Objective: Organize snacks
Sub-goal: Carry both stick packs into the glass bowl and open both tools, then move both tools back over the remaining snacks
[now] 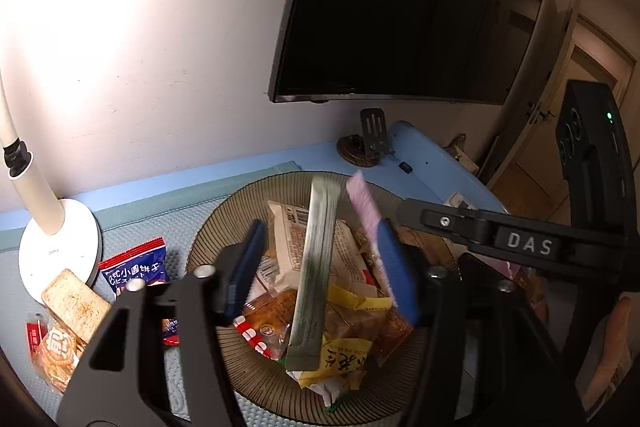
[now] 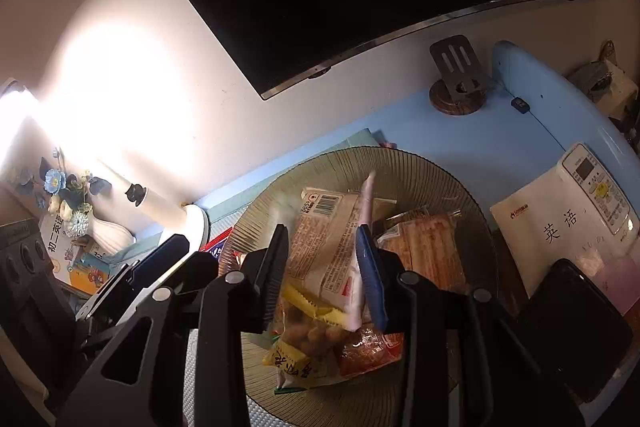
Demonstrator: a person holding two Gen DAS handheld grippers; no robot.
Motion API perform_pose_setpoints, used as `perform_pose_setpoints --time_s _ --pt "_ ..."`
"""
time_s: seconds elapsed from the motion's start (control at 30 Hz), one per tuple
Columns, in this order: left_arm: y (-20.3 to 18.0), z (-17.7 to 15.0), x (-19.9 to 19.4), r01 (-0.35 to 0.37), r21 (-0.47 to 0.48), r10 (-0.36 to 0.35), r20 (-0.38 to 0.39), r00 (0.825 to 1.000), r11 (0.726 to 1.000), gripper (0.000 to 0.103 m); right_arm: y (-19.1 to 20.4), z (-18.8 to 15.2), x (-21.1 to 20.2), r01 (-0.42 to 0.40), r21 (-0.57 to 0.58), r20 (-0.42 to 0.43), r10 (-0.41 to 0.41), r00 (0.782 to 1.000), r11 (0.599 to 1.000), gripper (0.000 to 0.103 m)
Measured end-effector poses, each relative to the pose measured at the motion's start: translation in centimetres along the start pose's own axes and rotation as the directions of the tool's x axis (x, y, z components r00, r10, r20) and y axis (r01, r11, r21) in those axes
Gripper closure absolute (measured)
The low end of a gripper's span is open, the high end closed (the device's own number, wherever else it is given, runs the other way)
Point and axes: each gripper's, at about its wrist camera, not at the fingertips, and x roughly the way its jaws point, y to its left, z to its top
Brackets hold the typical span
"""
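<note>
A ribbed brown plate (image 1: 224,219) (image 2: 420,171) on the blue table holds a heap of snack packets, among them a beige barcode packet (image 1: 288,227) (image 2: 324,227) and a yellow peanut packet (image 1: 344,363) (image 2: 292,359). My left gripper (image 1: 320,275) hangs open over the heap. A blurred green stick packet (image 1: 316,259) stands between its fingers, touching neither. A pink stick packet (image 1: 364,207) lies along its right finger. My right gripper (image 2: 324,275) is open above the same plate. A pale pink stick packet (image 2: 366,227) leans against its right pad.
Left of the plate lie a blue-and-red biscuit packet (image 1: 132,267), a toast-like cracker packet (image 1: 74,299) and an orange packet (image 1: 56,351) by the lamp base (image 1: 60,247). On the right are a white booklet (image 2: 548,227), a remote (image 2: 596,187) and a dark phone (image 2: 572,327). A phone stand (image 2: 456,83) stands under the wall TV (image 1: 400,7).
</note>
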Motion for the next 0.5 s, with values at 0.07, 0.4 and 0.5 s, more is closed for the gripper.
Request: perform_pose_setpoints --time_s 0.07,0.4,0.5 --pt "0.8 -0.5 -0.2 0.009 -0.02 -0.009 -0.015 1.0 1.0 0.043 -0.3 -0.7 -0.4 -0.009 -0.001 0.0 0.009 1.0 1.0 0.068" --pt "5.0 -4.0 -6.7 -0.037 -0.097 0.039 0.027 0.999 0.995 0.041 1.7 -4.6 -2.1 -0.093 -0.025 -0.026 0.093 0.995 0.995 0.059" --pt "6.7 -5.5 -9.2 -0.067 -0.138 0.073 0.037 0.997 0.988 0.041 3.6 -6.1 -2.3 -0.125 -0.061 -0.043 0.122 0.992 0.99 0.059"
